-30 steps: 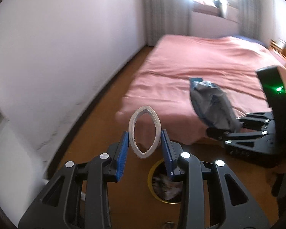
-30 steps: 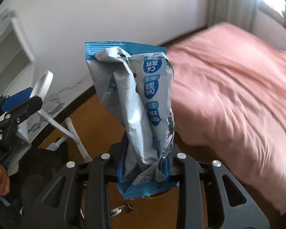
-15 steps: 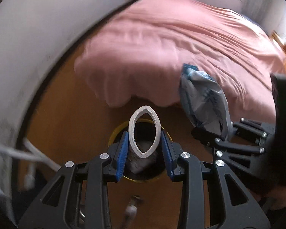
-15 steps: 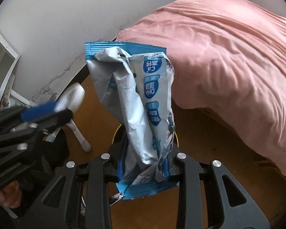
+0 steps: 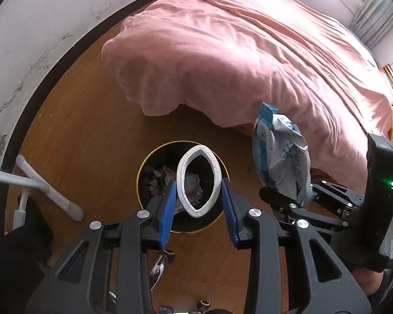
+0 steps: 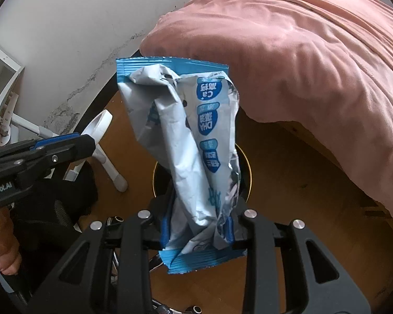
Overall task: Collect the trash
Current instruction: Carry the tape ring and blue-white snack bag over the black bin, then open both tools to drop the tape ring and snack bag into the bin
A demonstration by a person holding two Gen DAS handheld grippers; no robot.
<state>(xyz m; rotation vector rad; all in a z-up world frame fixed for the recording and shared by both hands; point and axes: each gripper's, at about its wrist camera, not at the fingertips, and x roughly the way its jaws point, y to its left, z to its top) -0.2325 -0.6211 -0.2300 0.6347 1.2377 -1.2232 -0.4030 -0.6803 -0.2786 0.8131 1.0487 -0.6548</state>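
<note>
Two pieces of trash poised over the bin: the left tongs [image 5: 197, 204] clamp a white ring [image 5: 198, 181], squeezed into a pointed oval between the blue pads, directly above the open mouth of the yellow-rimmed waste bin [image 5: 144, 170]. The right tongs [image 6: 197, 231] pinch the lower end of a crumpled blue-and-silver snack bag [image 6: 186, 141], which stands up from the pads; seen from the left wrist, the bag sits just to the right of the bin's rim rather than over it.

The step in hand looks like the drop-off. The ring appears ready to be let go by parting the left pads. The bag probably needs carrying a little further toward the bin's middle before release, though the right-wrist view, largely blocked by the bag itself, makes its exact position over the opening hard to judge.

The bin, already holding crumpled paper, stands on a wooden floor [image 5: 86, 99] near the corner of a bed under a pink cover [image 5: 249, 52]. A scuffed white wall [image 5: 39, 26] with dark skirting runs behind, and white tubular legs [image 5: 47, 191] of some stand rest to the left.
</note>
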